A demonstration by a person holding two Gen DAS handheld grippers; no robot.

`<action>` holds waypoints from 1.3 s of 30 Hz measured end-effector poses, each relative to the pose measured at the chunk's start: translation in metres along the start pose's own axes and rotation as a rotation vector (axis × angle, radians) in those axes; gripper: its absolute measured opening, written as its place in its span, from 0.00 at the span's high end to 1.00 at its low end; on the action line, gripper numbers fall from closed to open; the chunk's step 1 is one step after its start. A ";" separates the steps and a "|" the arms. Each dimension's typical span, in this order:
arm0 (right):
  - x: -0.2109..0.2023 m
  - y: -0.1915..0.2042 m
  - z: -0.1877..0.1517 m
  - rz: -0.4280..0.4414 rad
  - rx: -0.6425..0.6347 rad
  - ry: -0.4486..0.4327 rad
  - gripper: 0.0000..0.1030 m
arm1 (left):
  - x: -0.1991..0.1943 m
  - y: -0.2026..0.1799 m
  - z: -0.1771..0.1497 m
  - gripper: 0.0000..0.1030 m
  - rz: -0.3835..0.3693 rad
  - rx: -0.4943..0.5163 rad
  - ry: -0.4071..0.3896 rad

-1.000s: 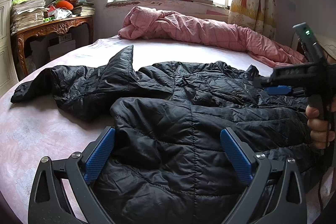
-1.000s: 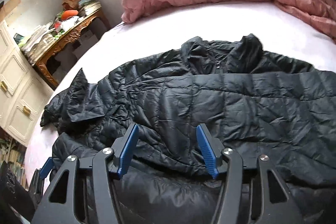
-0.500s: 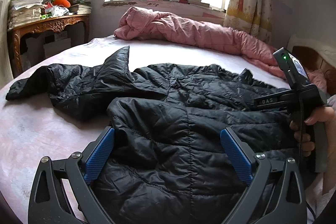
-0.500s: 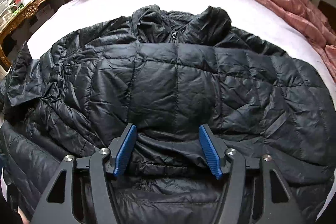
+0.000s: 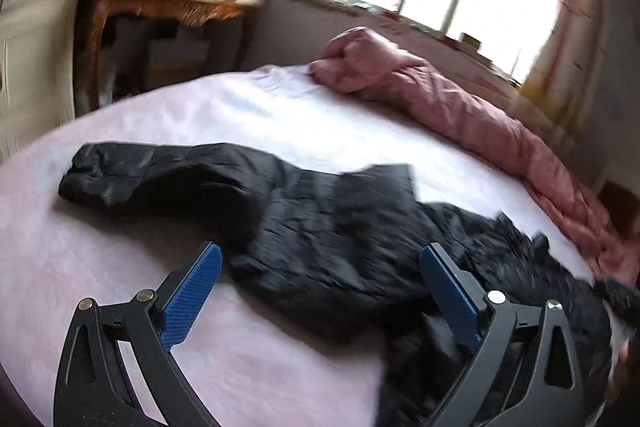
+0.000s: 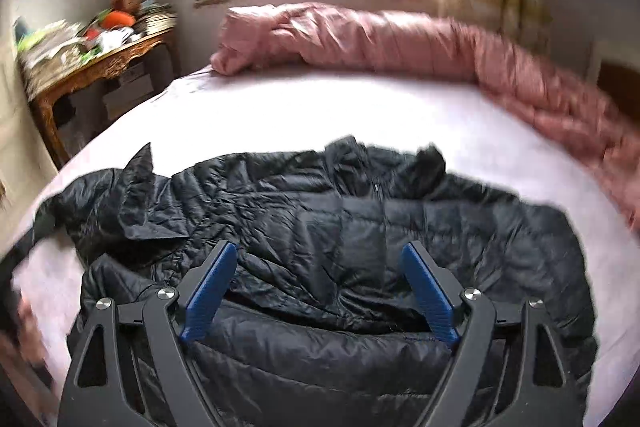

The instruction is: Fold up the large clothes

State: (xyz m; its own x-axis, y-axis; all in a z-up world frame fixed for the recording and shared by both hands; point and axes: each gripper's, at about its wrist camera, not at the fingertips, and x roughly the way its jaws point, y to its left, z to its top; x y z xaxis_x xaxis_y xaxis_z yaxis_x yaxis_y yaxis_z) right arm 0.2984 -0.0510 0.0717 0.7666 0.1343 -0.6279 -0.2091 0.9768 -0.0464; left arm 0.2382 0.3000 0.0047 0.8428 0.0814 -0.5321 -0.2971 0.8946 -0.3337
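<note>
The black puffer jacket [image 6: 360, 247] lies flat on the bed [image 6: 320, 111], its outstretched sleeve [image 5: 160, 175] running away ahead-left of the empty, wide-open left hand-held gripper [image 5: 320, 291], nearer it than the right hand-held gripper [image 6: 320, 291], whose jaws have just been opening over the body, nothing between them.

Both wrist views low over jacket [image 5: 328, 227]

Left gripper [image 5: 320, 279]: two black arms with long holes, blue bumpy pads [image 5: 192, 301] on inner sides of fingers, shiny round screws behind pads. Right gripper [image 6: 318, 287]: same black arms, blue pads [image 6: 430, 297], silver screws behind.
</note>
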 end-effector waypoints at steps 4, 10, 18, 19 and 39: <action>0.003 0.015 -0.003 -0.043 -0.057 -0.039 0.16 | 0.029 0.016 0.030 0.04 0.083 -0.070 0.014; 0.029 -0.010 -0.010 -0.055 0.075 -0.001 0.16 | 0.062 0.046 0.029 0.05 0.118 -0.202 0.049; 0.040 -0.020 -0.011 -0.097 0.056 -0.003 0.16 | 0.082 0.078 0.020 0.30 0.130 -0.277 0.098; 0.042 -0.019 -0.012 -0.087 0.058 0.003 0.16 | 0.081 0.079 0.020 0.43 0.134 -0.268 0.090; 0.026 -0.110 0.001 -0.003 0.269 0.069 0.16 | -0.038 -0.261 0.030 0.96 -0.326 0.257 -0.175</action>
State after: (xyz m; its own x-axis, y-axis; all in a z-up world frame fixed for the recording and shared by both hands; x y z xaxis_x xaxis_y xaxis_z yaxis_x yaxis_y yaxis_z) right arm 0.3417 -0.1547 0.0612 0.7222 0.1291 -0.6796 -0.0313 0.9875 0.1544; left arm 0.2974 0.0767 0.1355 0.9436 -0.1695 -0.2843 0.0990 0.9642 -0.2462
